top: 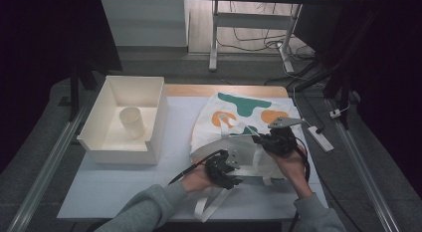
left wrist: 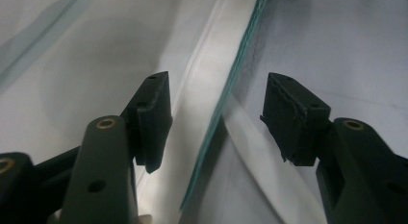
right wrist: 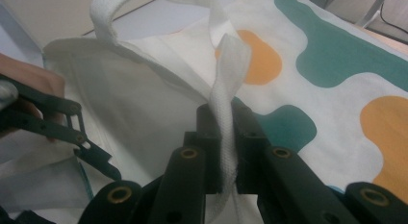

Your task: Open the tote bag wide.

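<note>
- White cloth bag (top: 239, 127) with green and orange blotches lies flat on the table (top: 124, 182), right of the box (top: 149, 117).
- My right gripper (right wrist: 225, 152) is clenched on the bag's strap (right wrist: 226, 132).
- My left gripper (left wrist: 216, 118) is released, jaws astride the bag's green-stitched edge (left wrist: 226, 94), untouched.
- Bag's mouth is blurred from above.

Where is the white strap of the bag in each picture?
High view: the white strap rises off the bag's mouth toward the right gripper, right of middle.
Left gripper view: a white band runs between the open jaws; whether it is that strap is unclear.
Right gripper view: the strap stands in the middle, pinched between the jaws.
Shared landmark: the bag's green edge.
</note>
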### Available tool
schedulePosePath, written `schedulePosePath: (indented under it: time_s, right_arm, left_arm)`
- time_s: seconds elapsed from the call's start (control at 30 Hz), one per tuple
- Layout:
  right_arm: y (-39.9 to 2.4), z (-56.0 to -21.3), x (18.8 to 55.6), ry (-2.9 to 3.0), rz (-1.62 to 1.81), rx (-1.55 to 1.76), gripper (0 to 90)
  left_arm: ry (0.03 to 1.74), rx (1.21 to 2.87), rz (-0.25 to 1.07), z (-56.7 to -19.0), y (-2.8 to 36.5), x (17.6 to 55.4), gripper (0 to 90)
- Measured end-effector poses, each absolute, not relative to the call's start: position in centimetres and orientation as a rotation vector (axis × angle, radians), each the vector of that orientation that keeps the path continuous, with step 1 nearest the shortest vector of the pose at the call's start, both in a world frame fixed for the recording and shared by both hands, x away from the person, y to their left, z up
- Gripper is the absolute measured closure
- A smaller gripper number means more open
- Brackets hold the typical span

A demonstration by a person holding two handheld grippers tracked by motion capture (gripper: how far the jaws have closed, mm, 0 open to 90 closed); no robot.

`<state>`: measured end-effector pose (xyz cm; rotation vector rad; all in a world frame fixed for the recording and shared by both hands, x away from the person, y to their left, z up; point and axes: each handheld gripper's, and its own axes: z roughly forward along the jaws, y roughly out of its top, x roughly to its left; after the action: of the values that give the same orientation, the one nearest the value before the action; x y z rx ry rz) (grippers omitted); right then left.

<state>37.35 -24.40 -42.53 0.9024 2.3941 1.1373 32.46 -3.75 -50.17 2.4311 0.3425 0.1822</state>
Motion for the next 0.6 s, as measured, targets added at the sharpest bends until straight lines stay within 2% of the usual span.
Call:
schedulePosePath:
  time_s: [0.23, 0.6]
  right_arm:
    - [-24.4, -42.4, 37.3, 2.387, 1.143, 0.908, 83.4]
    - [-24.5, -42.2, 37.1, 2.381, 1.15, 0.896, 83.3]
  left_arm:
    - [0.32, 2.437, 0.199, -50.8, -5.6, 32.7, 48.3]
    - [0.33, 2.439, 0.237, -51.4, -5.9, 32.9, 58.6]
